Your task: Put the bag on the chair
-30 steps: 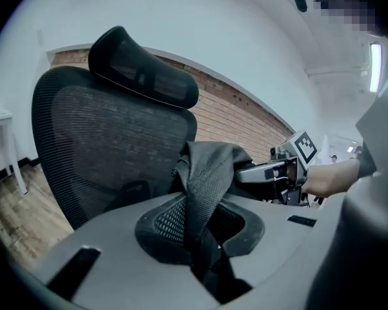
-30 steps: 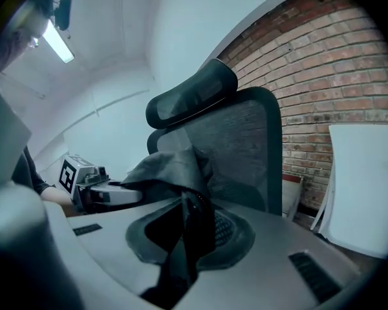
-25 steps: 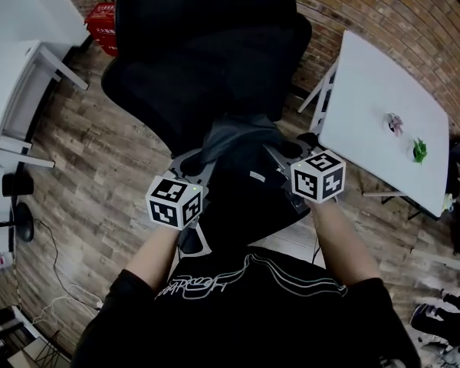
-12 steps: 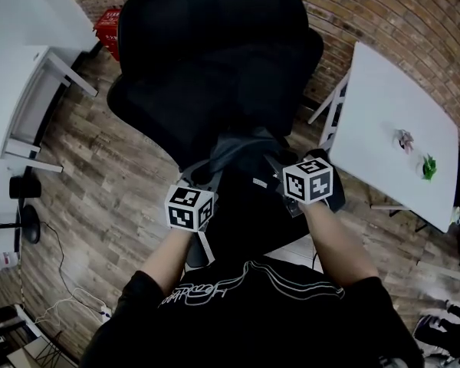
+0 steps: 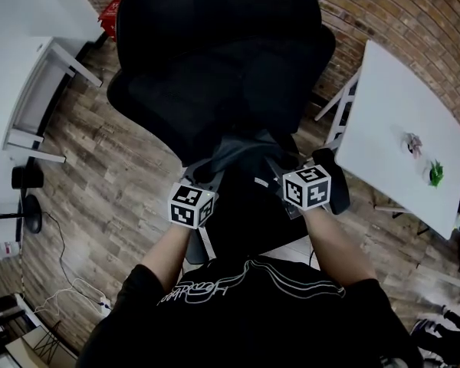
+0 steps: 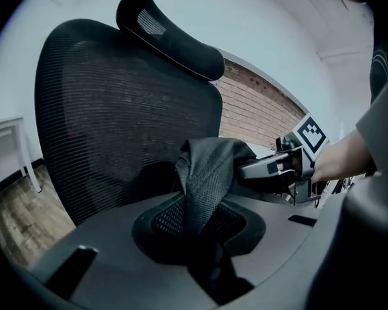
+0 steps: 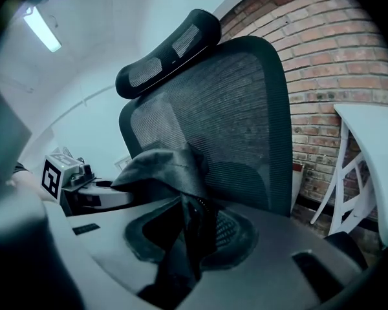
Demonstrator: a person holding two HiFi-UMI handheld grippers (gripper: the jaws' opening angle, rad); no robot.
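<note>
Bag (image 5: pixel 249 205): head view; black with a grey fold at its top, hanging between the two grippers at the near edge of the chair's seat. Whether it rests on the seat cannot be told.
Chair (image 5: pixel 215 60): black mesh office chair just beyond the bag, its back on the far side.
Left gripper (image 5: pixel 205 179): on the bag's left side, marker cube facing up.
Right gripper (image 5: pixel 285 175): on the bag's right side, level with the other gripper.
Surroundings: white table (image 5: pixel 402 129) to the right, white desk (image 5: pixel 19 60) to the left, wooden floor (image 5: pixel 100 175) below, brick wall (image 5: pixel 399 14) at the far right.
Left gripper view, jaws: closed together on a fold of the bag's dark woven fabric, which rises from between them.
Left gripper view, beyond: the chair's back and headrest (image 6: pixel 171 34) fill the far left. The right gripper reaches in from the right onto the same bunch of fabric.
Right gripper view, jaws: clamped on another fold of the bag, the cloth bunched up above them.
Right gripper view, beyond: the chair's back stands close behind the bag, the left gripper is at the left, and the brick wall and the white table are at the right.
</note>
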